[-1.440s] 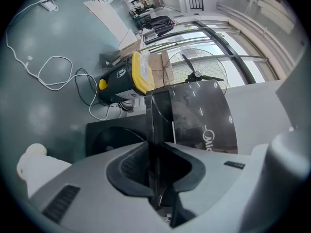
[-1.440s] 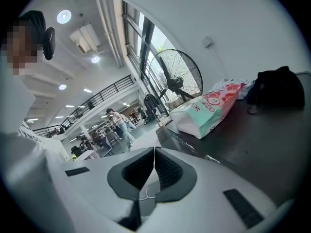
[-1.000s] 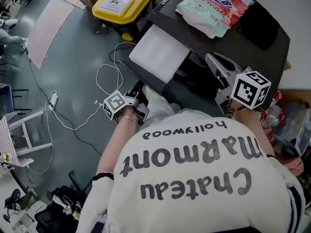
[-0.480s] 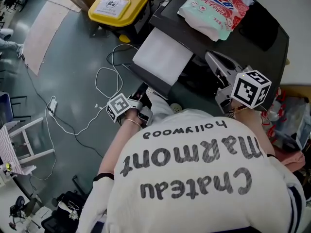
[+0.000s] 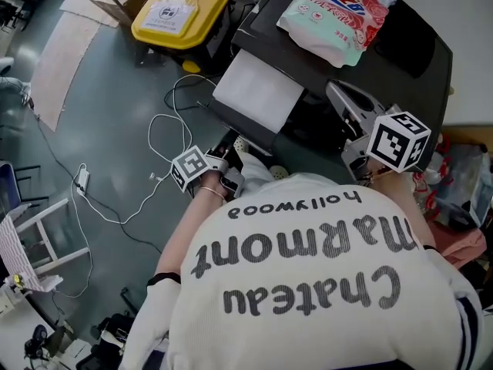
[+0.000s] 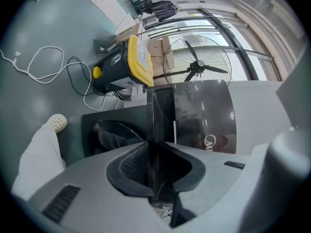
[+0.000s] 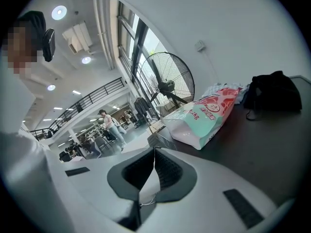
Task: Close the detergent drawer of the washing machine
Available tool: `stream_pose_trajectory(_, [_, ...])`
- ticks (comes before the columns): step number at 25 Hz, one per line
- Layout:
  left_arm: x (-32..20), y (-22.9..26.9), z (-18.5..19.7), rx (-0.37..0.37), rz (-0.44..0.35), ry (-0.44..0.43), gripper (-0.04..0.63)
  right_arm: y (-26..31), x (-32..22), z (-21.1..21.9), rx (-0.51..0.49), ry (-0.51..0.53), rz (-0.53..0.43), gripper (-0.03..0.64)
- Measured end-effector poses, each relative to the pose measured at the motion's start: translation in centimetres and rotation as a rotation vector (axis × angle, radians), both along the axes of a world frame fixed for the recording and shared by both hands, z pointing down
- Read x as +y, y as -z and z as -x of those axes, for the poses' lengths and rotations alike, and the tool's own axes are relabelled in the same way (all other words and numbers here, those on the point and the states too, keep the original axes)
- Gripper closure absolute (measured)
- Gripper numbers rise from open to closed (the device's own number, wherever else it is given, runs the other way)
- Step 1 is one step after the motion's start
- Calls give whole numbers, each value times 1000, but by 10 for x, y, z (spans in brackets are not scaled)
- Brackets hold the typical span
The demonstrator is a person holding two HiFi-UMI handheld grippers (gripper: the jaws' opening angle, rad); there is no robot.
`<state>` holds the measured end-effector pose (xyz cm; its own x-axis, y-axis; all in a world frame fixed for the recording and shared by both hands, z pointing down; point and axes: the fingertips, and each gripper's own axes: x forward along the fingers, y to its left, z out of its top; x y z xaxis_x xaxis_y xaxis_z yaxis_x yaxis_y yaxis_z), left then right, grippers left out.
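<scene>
The dark washing machine [image 5: 431, 60] stands ahead of me, with a white flat panel [image 5: 258, 91] jutting from its front. My left gripper [image 5: 223, 177] is low at that front. In the left gripper view it [image 6: 155, 130] is shut on a thin dark panel [image 6: 163, 106] seen edge-on, beside the drum opening [image 6: 114, 135]. I cannot tell whether this panel is the door or the drawer front. My right gripper [image 5: 333, 92] hovers over the machine's top with its pads together [image 7: 154, 152] and nothing held. A detergent bag [image 5: 335, 10] [image 7: 206, 118] lies on top.
A yellow-lidded bin [image 5: 181, 6] [image 6: 136, 62] stands left of the machine. White cables [image 5: 166, 129] loop across the grey floor. A black bag [image 5: 408, 29] [image 7: 272, 91] lies on the machine's top. A large fan [image 6: 197, 67] stands behind.
The left gripper has edged a little to the right, toward the machine's front, keeping its grip. The right gripper has stayed where it was.
</scene>
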<state>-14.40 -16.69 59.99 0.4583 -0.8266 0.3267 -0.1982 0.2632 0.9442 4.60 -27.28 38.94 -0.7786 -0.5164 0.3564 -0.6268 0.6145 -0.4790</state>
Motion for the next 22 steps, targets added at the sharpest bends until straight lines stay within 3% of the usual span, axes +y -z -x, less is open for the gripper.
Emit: stream_pose_trajectory(22, [-63, 7, -32, 28, 6, -79, 532, 7, -20, -37, 21, -90, -14, 587])
